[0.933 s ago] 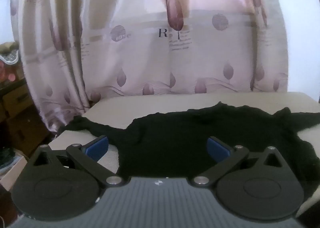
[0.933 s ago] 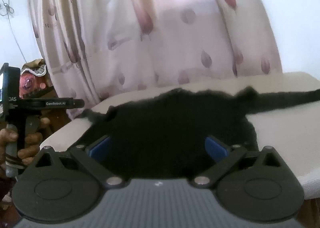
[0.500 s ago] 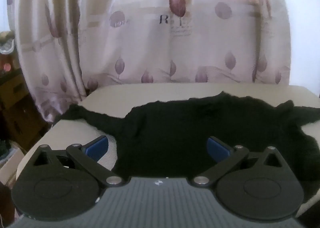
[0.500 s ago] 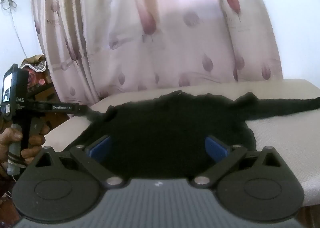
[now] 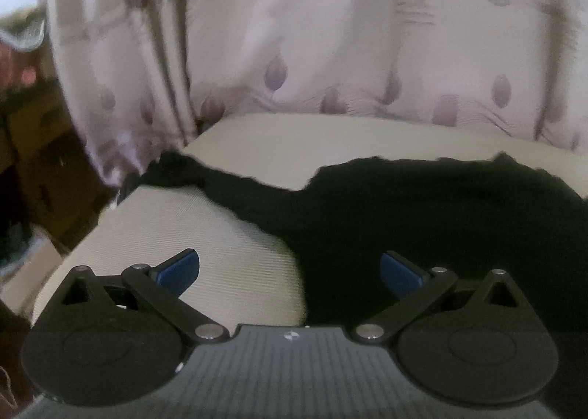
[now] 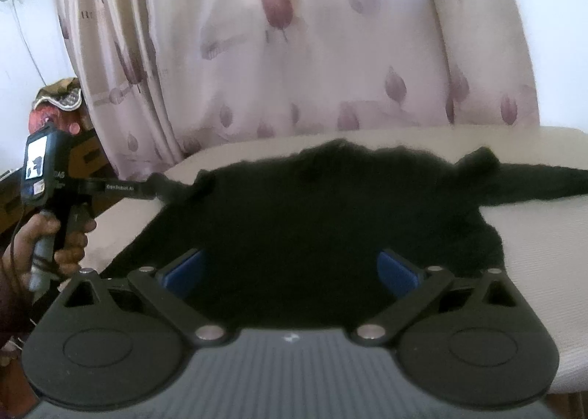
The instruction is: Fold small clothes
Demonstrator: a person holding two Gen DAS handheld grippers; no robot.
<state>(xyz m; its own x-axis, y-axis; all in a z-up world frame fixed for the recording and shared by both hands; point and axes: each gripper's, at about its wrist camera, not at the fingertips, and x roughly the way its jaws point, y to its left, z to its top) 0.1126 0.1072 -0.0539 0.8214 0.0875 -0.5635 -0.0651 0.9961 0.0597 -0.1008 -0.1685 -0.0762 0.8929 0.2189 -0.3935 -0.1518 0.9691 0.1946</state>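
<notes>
While both tools, the left tool (image 5: 289,272) and the right tool (image 6: 290,272), stand wide open and hold nothing, the black garment (image 6: 323,213) lies spread flat on the cream desk (image 6: 544,235). It looks soft and light, so its sleeve (image 5: 235,187) seems a good hold. Behind hangs a flowered curtain (image 6: 312,51).

Left gripper (image 5: 289,270): my jaws spread wide, blue pads (image 5: 178,270) facing each other, nothing between them. Right gripper (image 6: 290,270): jaws equally wide, nothing clamped. Left hand (image 6: 55,246): seen off to the left of my right jaws, fist wrapped round the left gripper's handle.
</notes>
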